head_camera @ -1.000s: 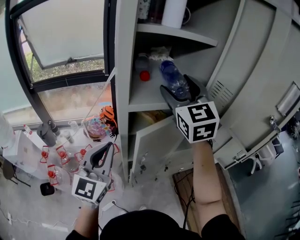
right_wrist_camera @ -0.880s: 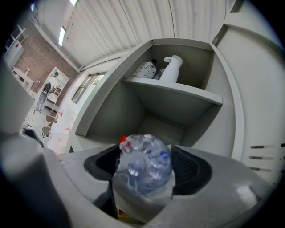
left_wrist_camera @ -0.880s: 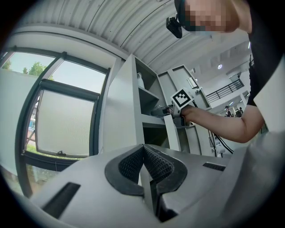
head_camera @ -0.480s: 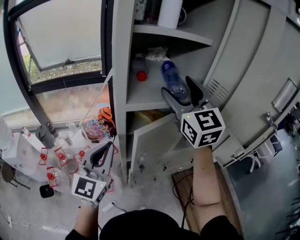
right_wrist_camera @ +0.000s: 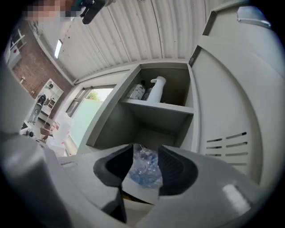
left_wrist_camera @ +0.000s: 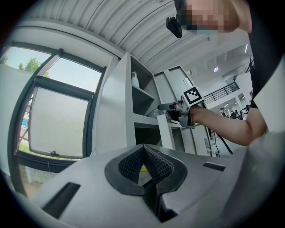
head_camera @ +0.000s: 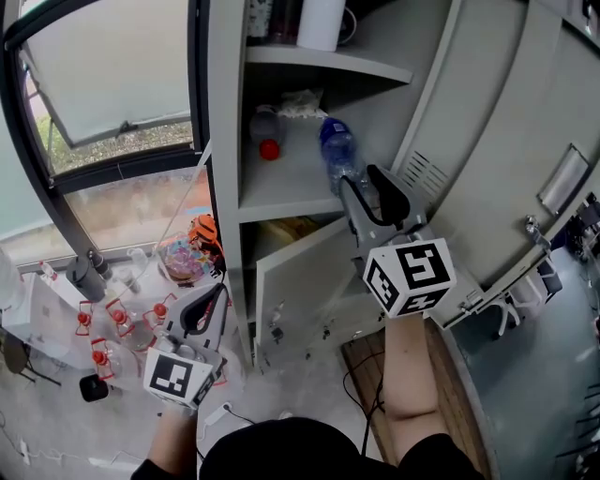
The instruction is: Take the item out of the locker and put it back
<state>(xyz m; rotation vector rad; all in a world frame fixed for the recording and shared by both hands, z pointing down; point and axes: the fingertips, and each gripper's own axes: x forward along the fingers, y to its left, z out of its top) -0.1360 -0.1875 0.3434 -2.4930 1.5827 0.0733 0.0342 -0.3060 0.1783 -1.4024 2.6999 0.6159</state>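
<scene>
A clear blue plastic bottle (head_camera: 337,150) lies on the middle shelf (head_camera: 281,192) of the open grey locker. My right gripper (head_camera: 361,178) reaches onto that shelf and its jaws are closing, with the near end of the bottle (right_wrist_camera: 143,169) filling the gap between the two pads. In the right gripper view the right gripper (right_wrist_camera: 146,149) points into the locker compartment. My left gripper (head_camera: 221,289) hangs low at the left, away from the locker, with nothing in it. Seen from its own camera, the left gripper (left_wrist_camera: 143,148) has its pads meeting at the tips.
A red-capped bottle (head_camera: 265,131) and crumpled wrapping lie at the shelf's back. A white bottle (head_camera: 321,23) stands on the shelf above. The locker door (head_camera: 506,141) swings open to the right; a lower door (head_camera: 291,281) is ajar. Jars and flasks (head_camera: 183,258) crowd the window ledge.
The right gripper's jaws have narrowed around the bottle's end. The view has shifted so the locker sits further left. The left gripper has stayed put.
</scene>
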